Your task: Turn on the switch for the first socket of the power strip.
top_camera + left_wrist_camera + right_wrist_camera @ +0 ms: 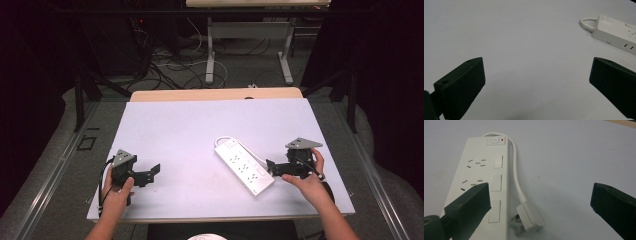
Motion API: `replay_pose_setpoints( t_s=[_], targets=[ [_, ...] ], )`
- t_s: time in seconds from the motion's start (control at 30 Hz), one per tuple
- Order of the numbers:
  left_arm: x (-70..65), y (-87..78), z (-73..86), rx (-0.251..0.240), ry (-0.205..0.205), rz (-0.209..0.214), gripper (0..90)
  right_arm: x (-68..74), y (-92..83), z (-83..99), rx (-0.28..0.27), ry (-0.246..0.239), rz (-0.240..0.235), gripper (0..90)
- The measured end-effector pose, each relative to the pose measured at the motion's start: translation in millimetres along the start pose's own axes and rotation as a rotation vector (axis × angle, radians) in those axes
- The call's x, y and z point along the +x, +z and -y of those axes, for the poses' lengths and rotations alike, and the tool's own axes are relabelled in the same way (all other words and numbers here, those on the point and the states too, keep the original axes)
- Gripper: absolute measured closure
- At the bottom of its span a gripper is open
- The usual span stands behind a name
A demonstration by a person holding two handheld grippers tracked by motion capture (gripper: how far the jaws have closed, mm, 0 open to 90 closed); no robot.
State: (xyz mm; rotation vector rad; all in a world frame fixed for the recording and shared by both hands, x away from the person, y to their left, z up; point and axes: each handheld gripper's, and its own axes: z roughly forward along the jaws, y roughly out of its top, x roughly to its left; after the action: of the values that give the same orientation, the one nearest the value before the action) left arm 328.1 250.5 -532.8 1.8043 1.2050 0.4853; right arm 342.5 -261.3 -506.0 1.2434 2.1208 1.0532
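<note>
Black jaws of the right gripper (539, 202) stand spread wide above a white power strip (481, 182) and its plug (527, 216), which lies just beside the strip. Across the white table (175, 135), the left gripper (536, 85) is likewise spread, well apart from the strip.

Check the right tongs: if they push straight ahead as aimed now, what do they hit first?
Probably the white plug beside the power strip, which lies between the open jaws of the right tongs. The left jaw would likely ride over the strip's edge; height above the table is unclear.
</note>
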Motion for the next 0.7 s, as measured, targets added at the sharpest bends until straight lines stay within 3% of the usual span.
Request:
replay_pose_setpoints(
  t_s=[0.3,0.7],
  targets=[
    [-1.4,1.5,-0.4,0.003,0.004,0.006,0.5,2.7,-0.2,-7.9,0.055,-0.047,-0.019,2.9],
    [-1.9,1.7,-0.3,0.004,0.001,0.009,0.5,-0.6,-3.5,-9.5,0.105,-0.035,-0.041,6.1]
  ],
)
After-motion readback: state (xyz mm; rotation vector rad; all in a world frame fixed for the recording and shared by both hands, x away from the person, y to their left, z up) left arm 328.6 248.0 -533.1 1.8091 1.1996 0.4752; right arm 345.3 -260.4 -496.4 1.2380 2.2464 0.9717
